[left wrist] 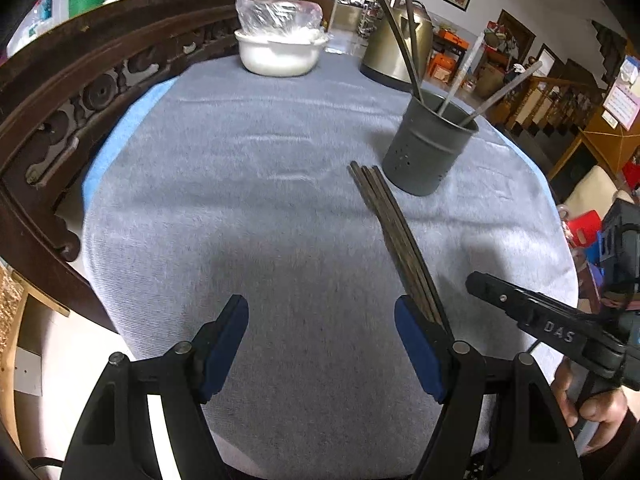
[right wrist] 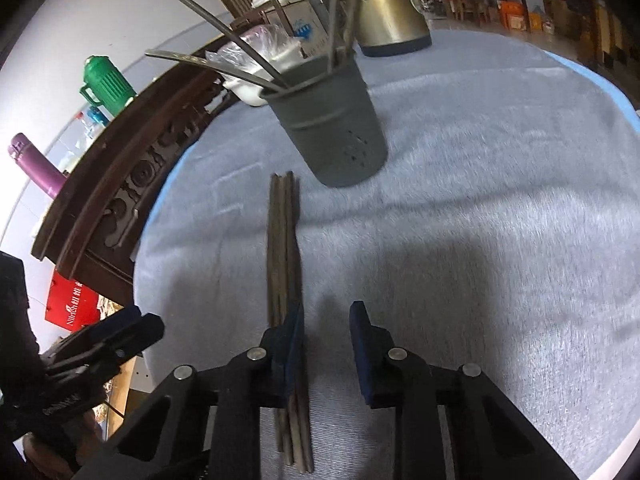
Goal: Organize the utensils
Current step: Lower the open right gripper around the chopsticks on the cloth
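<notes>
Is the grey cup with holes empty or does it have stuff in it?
Not empty. The grey cup stands upright with several long metal utensils sticking out of its top.

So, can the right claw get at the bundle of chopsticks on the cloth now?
Probably yes. The right claw sits low over the chopsticks, which pass by its left pad; nothing lies across them, and the grey holder stands beyond their far tips.

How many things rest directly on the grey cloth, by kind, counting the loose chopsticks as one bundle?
Grey utensil holder: 1
White bowl: 1
Kettle: 1
Bundle of loose chopsticks: 1
Total: 4
</notes>
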The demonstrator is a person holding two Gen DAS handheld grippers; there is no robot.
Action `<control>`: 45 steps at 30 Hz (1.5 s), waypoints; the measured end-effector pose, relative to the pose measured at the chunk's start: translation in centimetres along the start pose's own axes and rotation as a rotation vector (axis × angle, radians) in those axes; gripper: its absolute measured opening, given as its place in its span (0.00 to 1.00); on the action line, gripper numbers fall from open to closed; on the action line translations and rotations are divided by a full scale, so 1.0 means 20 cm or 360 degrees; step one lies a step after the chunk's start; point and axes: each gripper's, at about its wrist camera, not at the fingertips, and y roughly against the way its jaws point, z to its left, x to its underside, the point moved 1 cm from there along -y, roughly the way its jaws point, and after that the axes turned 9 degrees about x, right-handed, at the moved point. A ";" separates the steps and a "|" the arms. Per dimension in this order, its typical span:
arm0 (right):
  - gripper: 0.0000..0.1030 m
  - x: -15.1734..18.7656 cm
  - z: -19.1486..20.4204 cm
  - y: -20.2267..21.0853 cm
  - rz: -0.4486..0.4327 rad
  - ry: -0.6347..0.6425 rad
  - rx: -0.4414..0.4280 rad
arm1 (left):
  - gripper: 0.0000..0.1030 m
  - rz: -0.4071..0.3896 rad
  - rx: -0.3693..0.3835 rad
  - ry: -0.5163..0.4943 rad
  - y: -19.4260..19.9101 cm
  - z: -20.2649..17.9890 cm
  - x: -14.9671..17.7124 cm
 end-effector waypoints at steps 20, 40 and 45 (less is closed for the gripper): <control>0.26 -0.03 -0.27 0.06 -0.0149 -0.0273 -0.0091 | 0.74 0.0318 0.0065 -0.0154 -0.28 -0.21 0.06; 0.26 -0.02 -0.34 0.07 -0.0172 -0.0348 -0.0117 | 0.77 0.0329 -0.0058 -0.0219 -0.33 -0.22 0.04; 0.26 -0.02 -0.31 0.06 -0.0154 -0.0316 -0.0110 | 0.77 0.0348 -0.0095 -0.0174 -0.28 -0.15 0.05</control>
